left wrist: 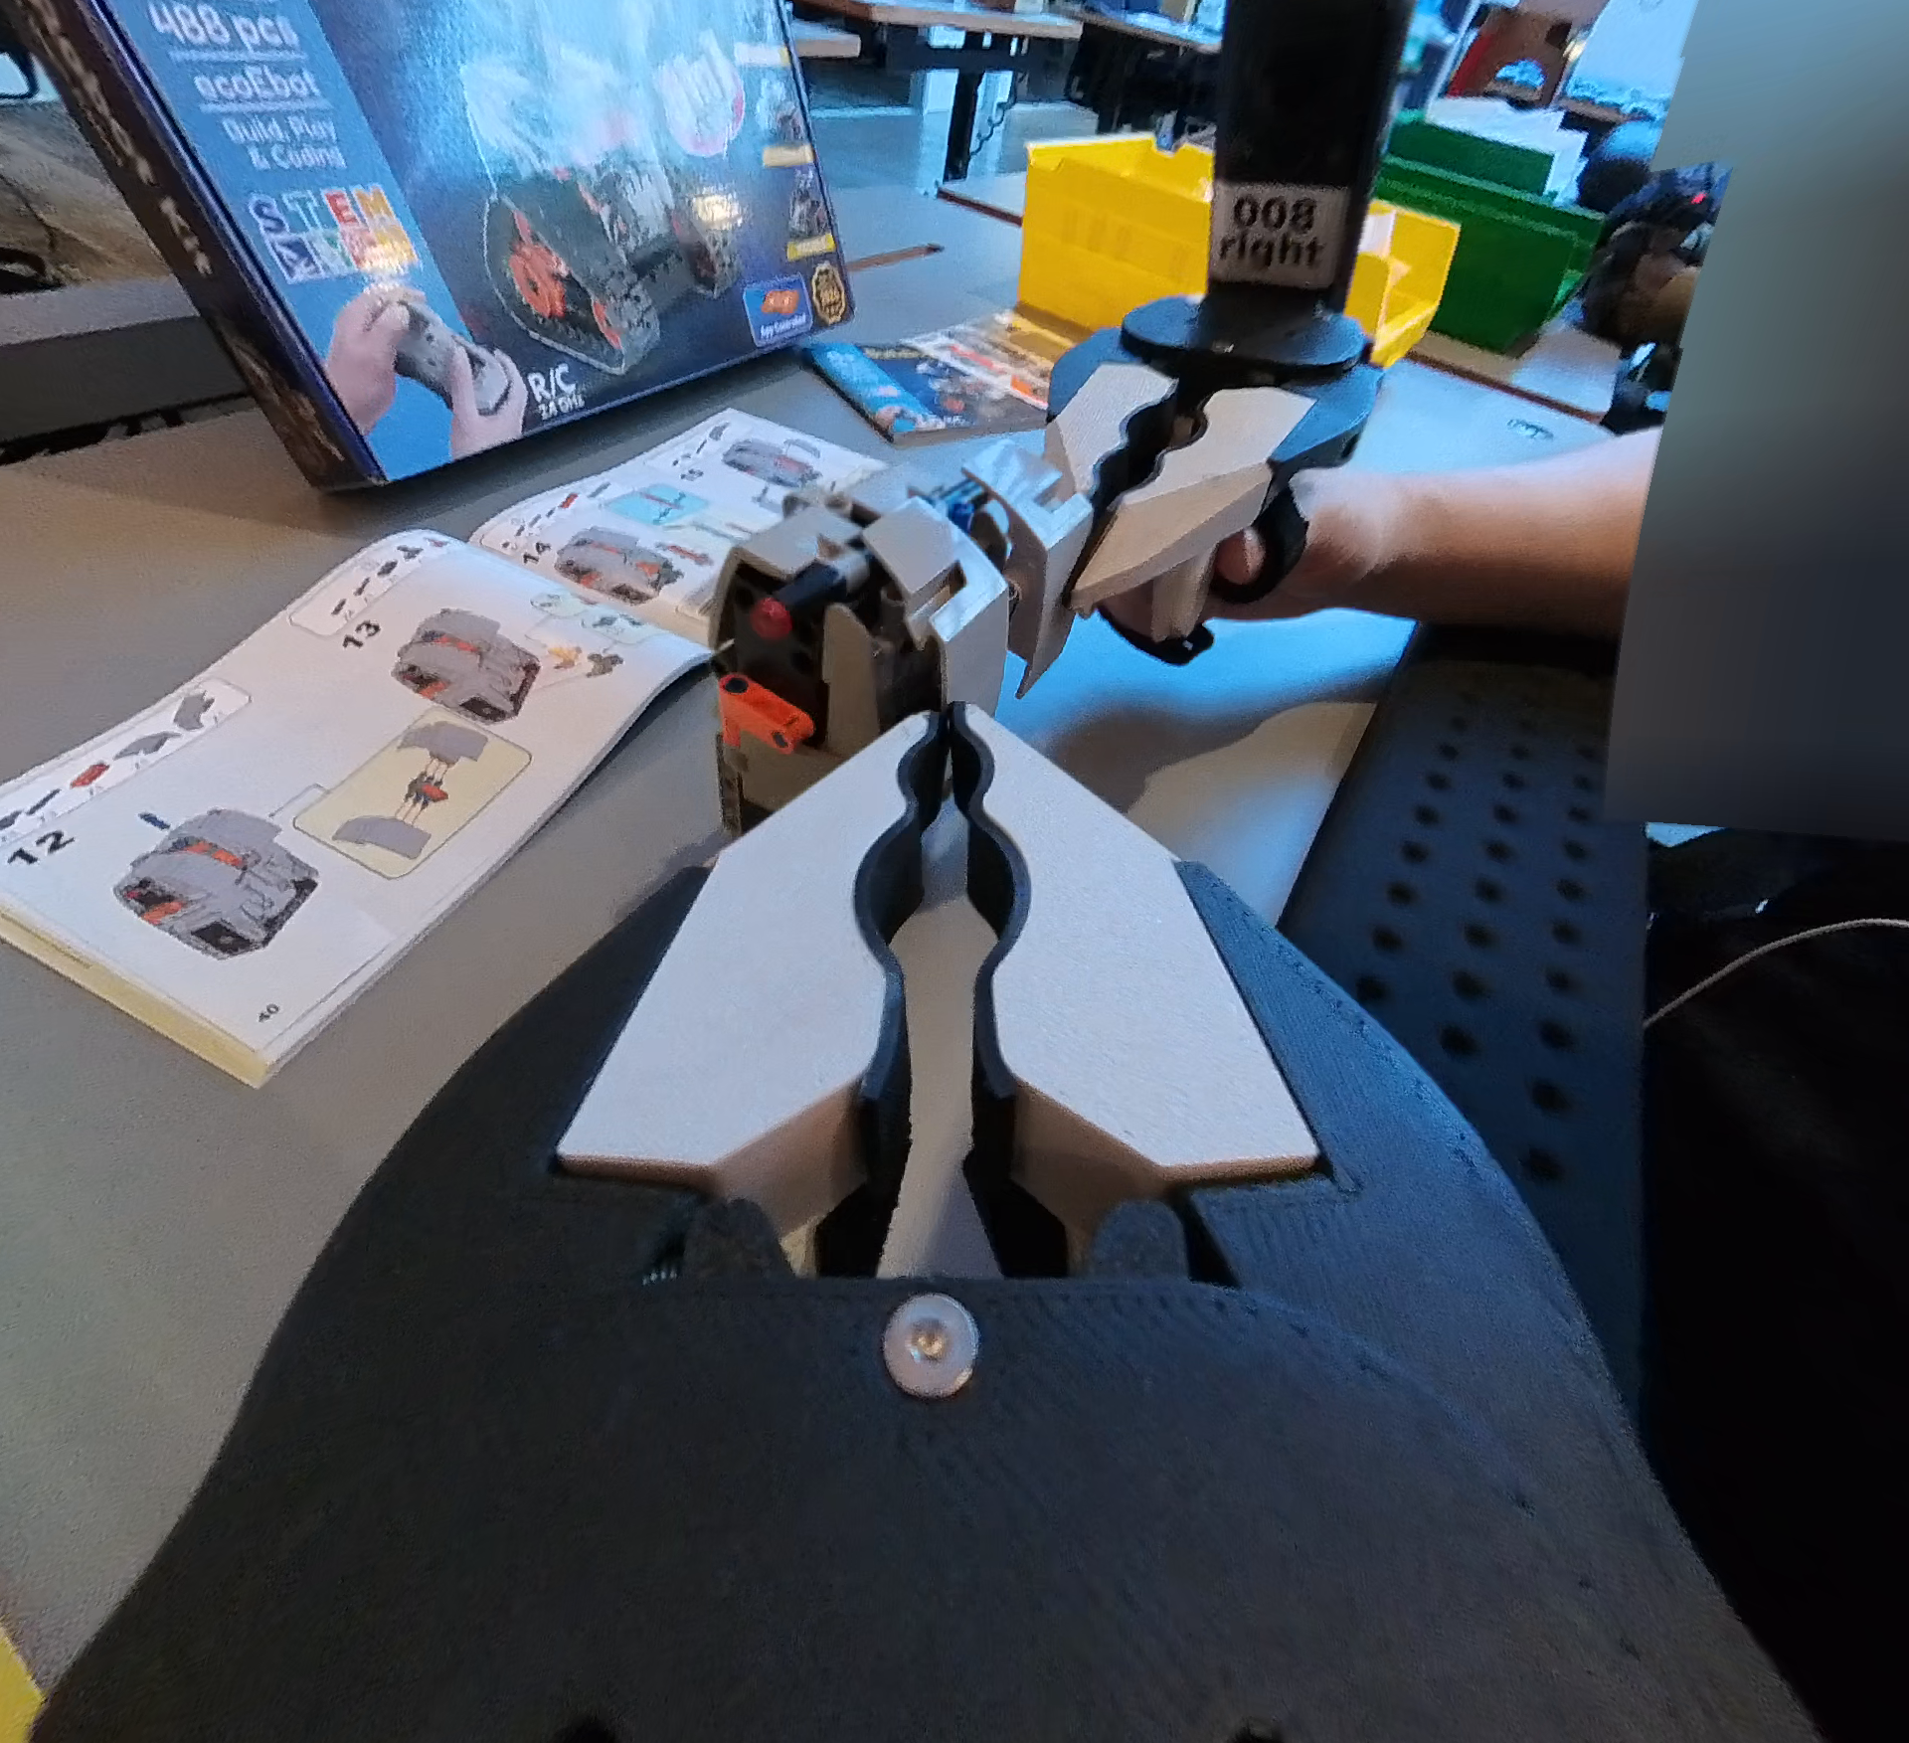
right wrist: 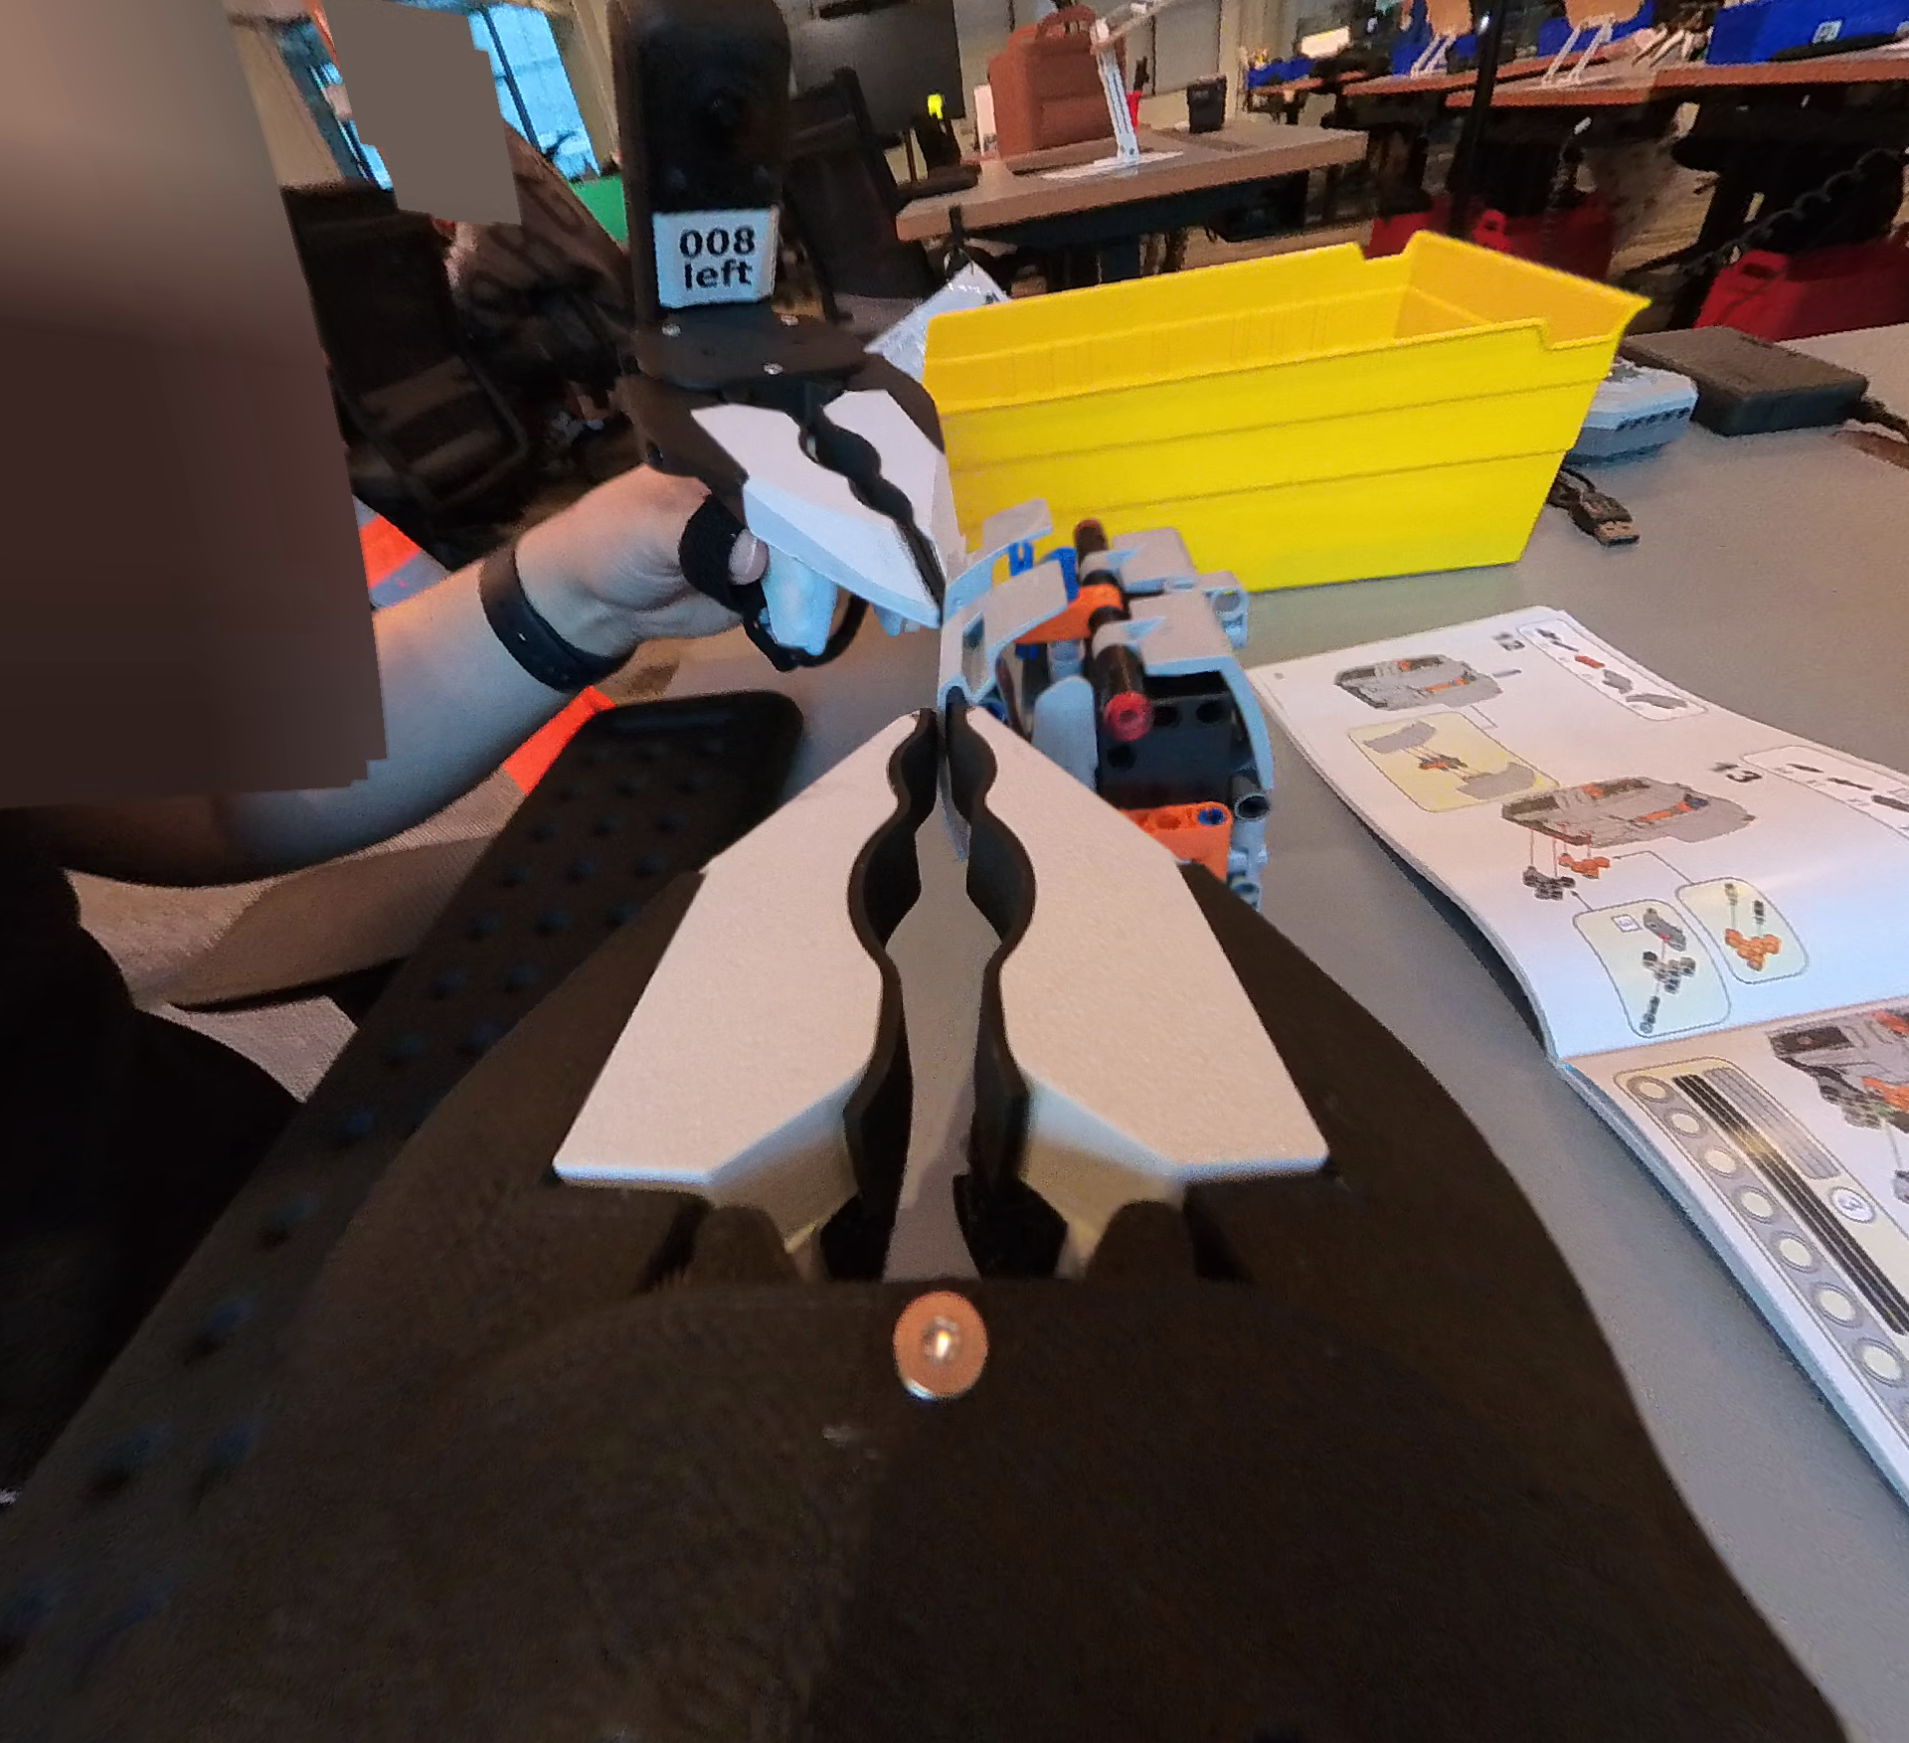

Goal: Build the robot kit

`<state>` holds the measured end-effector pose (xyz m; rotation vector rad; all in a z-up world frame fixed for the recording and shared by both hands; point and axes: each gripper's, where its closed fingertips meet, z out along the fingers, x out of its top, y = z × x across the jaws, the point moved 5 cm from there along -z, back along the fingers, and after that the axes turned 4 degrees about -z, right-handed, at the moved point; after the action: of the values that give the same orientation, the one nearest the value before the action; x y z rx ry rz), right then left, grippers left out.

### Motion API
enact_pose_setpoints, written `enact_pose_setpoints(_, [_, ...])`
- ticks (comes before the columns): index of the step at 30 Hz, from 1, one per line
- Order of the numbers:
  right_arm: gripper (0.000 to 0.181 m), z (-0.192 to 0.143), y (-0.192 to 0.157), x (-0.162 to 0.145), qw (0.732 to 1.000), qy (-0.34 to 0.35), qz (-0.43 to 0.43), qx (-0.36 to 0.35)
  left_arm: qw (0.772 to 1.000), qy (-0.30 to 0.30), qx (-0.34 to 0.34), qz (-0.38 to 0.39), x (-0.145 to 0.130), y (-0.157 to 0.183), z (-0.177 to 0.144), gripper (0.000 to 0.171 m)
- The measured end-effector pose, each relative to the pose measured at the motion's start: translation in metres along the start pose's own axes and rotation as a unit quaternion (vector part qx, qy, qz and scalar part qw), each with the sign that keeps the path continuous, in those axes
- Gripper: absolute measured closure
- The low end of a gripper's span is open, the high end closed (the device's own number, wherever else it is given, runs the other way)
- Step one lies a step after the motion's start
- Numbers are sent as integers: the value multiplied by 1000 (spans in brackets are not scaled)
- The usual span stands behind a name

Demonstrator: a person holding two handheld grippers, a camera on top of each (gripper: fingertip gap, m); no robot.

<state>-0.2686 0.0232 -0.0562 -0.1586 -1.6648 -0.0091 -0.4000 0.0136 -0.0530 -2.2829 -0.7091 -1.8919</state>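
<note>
the grey brick model [left wrist: 857, 650] stands on the table [left wrist: 310, 1229] beside the instruction booklet [left wrist: 341, 743]; we pinch it from both sides, left gripper [left wrist: 948, 717] and right gripper [right wrist: 942, 717] closed on its panels, contact edges partly hidden.

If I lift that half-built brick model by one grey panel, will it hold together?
Probably not. The model is clipped-together pieces, so a panel may pop off. It looks light, but stands tall and narrow on the table, so a sideways push could tip it. Both grippers pinch only thin edges.

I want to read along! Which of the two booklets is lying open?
The white instruction booklet beside the brick model is open. The smaller colourful booklet, nearer the yellow bin, lies closed.
</note>
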Motion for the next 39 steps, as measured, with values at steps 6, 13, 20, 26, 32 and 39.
enact_pose_setpoints(6, [181, 2, 3, 0, 1000, -2, -12, -11, 1000, -18, 11, 11, 2, -6, 1, 171])
enact_pose_setpoints(13, [181, 5, 3, -4, 1000, -20, -7, -17, 1000, 7, 27, 0, 6, -15, -4, 145])
enact_pose_setpoints(20, [181, 5, 4, -3, 1000, -22, 6, -18, 998, 52, -25, 27, 31, -17, 8, 88])
enact_pose_setpoints(26, [181, 4, 4, -3, 999, -22, 17, -19, 998, -22, -36, 53, 11, -27, 35, 92])
enact_pose_setpoints(32, [181, 2, 7, -3, 999, -16, 36, -14, 997, -15, -60, 40, 0, -30, 45, 103])
enact_pose_setpoints(39, [181, -3, 6, -4, 999, -22, 33, 2, 998, -1, -55, 20, -1, -22, 44, 104])
